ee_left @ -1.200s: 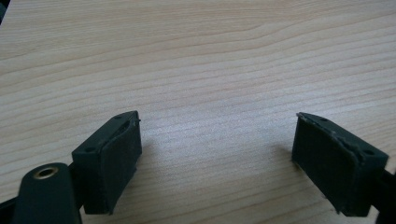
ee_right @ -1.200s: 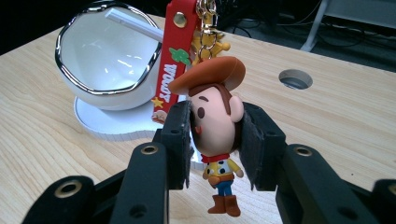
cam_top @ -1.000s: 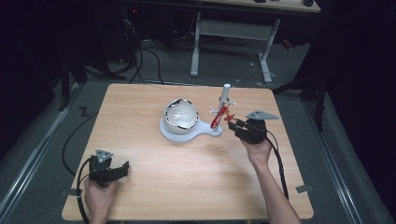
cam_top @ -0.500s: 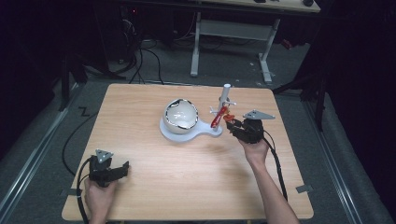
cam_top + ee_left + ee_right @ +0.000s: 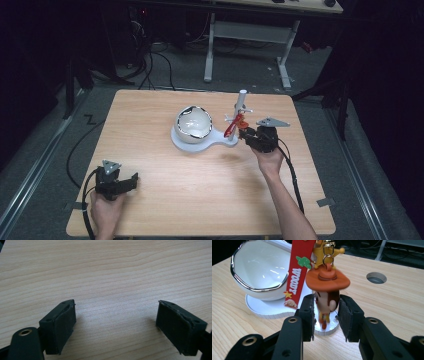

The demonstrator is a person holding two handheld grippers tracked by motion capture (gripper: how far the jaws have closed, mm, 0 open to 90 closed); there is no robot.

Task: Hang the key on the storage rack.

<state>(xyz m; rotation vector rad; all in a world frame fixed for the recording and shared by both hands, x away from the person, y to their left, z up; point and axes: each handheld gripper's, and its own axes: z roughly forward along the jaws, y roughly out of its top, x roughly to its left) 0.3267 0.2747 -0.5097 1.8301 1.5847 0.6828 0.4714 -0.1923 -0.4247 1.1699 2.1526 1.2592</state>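
Note:
A Woody keychain [image 5: 327, 287] hangs from a peg on the white post [image 5: 241, 104]: a small figure in an orange hat, a gold star and a red strap [image 5: 297, 272]. In the high view the keychain [image 5: 233, 125] is the red piece beside the post. My right gripper [image 5: 326, 315] has its pads pressed to both sides of the figure's head, which still hangs from the peg. From the high view, the right gripper [image 5: 245, 134] reaches in from the right. My left gripper [image 5: 132, 180] rests at the table's front left, open over bare wood [image 5: 116, 322].
A white bowl with a chrome rim [image 5: 194, 122] sits tilted on the white stand base [image 5: 202, 145], left of the post. The wooden table [image 5: 200, 200] has a round cable hole [image 5: 376, 277] behind the keychain. A desk frame stands on the floor beyond.
My right gripper has edged left toward the post and now sits around the hanging figure. The left gripper has not moved.

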